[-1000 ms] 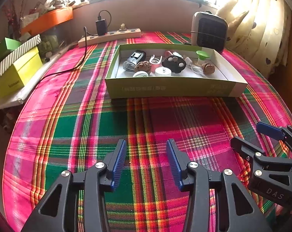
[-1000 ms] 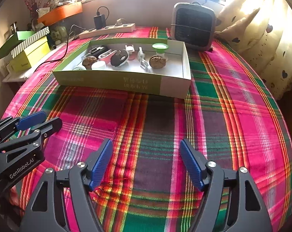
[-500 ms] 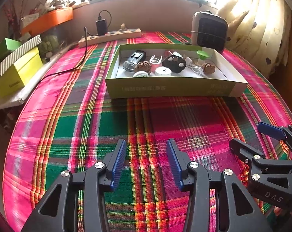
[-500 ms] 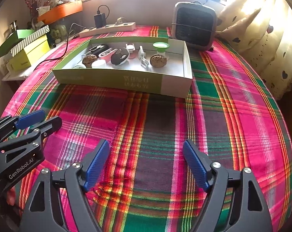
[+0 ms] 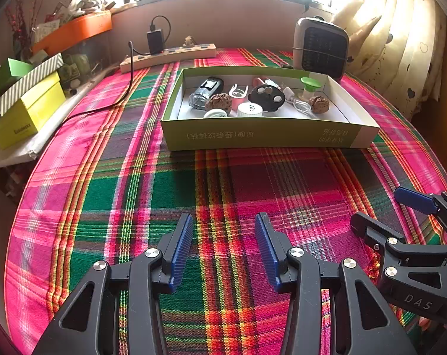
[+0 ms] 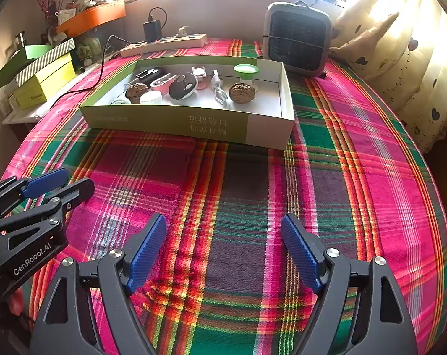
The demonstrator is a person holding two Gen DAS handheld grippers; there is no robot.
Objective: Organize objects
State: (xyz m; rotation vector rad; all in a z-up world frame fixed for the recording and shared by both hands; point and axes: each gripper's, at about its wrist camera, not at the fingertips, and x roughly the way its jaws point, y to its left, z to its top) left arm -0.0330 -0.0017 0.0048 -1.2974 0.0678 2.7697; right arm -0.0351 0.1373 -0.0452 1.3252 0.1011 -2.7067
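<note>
Plaid cloth (image 5: 170,195), woven in pink, green and red, covers the table from the bottom of both frames up to the wall under the window, and the wide lower half of it lies bare. Left gripper (image 5: 223,248) sits at the bottom centre of the left view, its two ribbed blue pads apart with nothing between them. Right gripper (image 6: 223,251) sits at the bottom centre of the right view, its two pads spread wider, also holding nothing. Each tool shows at the lower outer corner of the other's view. One shallow cardboard tray (image 5: 262,136), green outside and white inside, stands in the upper middle of the frames, well apart from both grippers. Inside it lie two rough brown walnuts (image 6: 241,92), one black oval case (image 5: 266,98), one round white cap (image 5: 249,109), one green funnel-shaped piece (image 6: 246,71) near its far right corner, and several smaller items too crowded to tell apart. One grey fan heater (image 6: 297,41) stands behind the tray's right end. One power strip (image 5: 168,56) with a black charger lies along the far edge. Stacked boxes (image 5: 25,109) fill the upper left.
</note>
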